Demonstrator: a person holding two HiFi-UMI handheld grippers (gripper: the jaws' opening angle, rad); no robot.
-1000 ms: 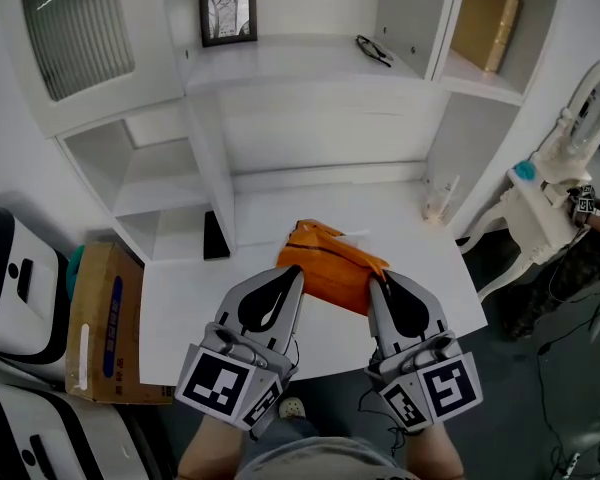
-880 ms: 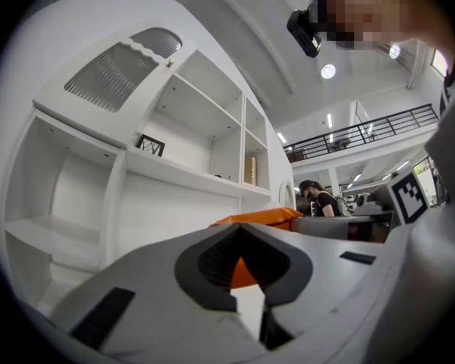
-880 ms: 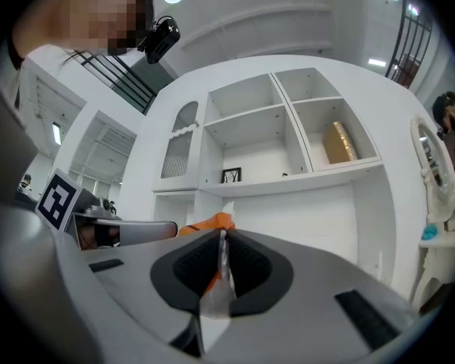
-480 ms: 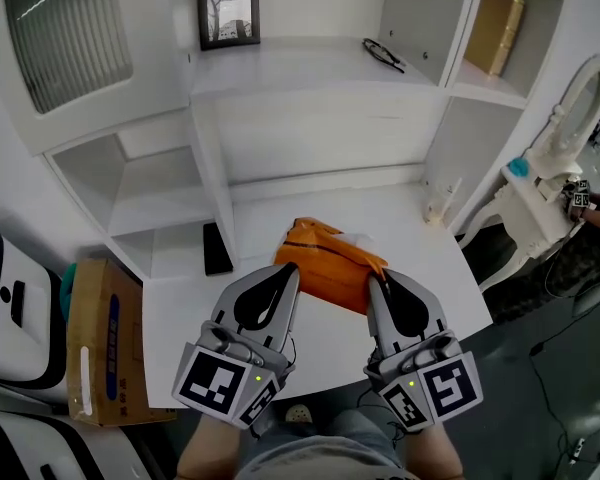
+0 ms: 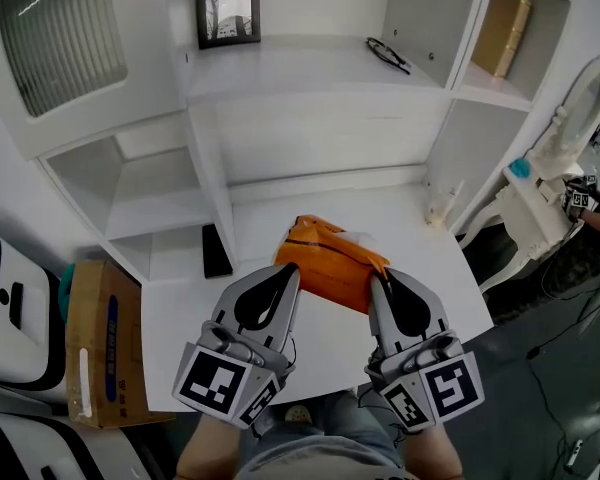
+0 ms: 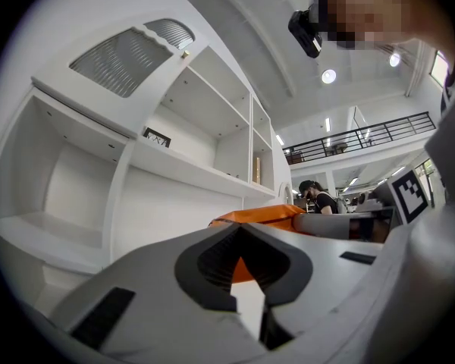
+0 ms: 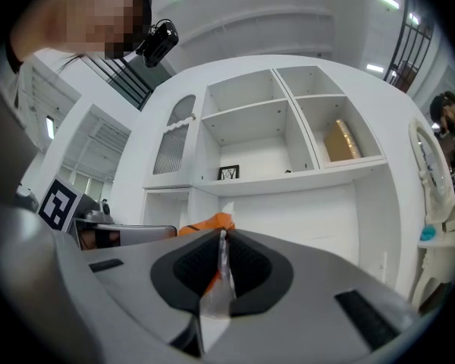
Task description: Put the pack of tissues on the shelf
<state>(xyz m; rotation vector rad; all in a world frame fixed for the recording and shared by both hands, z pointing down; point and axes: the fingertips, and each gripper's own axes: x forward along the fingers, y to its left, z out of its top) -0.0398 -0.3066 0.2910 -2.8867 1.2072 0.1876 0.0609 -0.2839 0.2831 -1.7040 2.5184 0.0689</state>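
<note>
Two tongs are held over the near half of the desk (image 5: 180,308). The orange pack of tissues (image 5: 330,263) sits at mid-desk, not yet on the shelf (image 5: 300,63) above the desk's back edge. Finding: the right tongs (image 5: 378,283) are pinched tight on a thin flap of wrapper only; the left tongs (image 5: 292,273) stand narrowly parted, empty, just beside the pack. Risk: lifted by that flap alone, the film may tear or slip out, dropping the pack to the desk.
</note>
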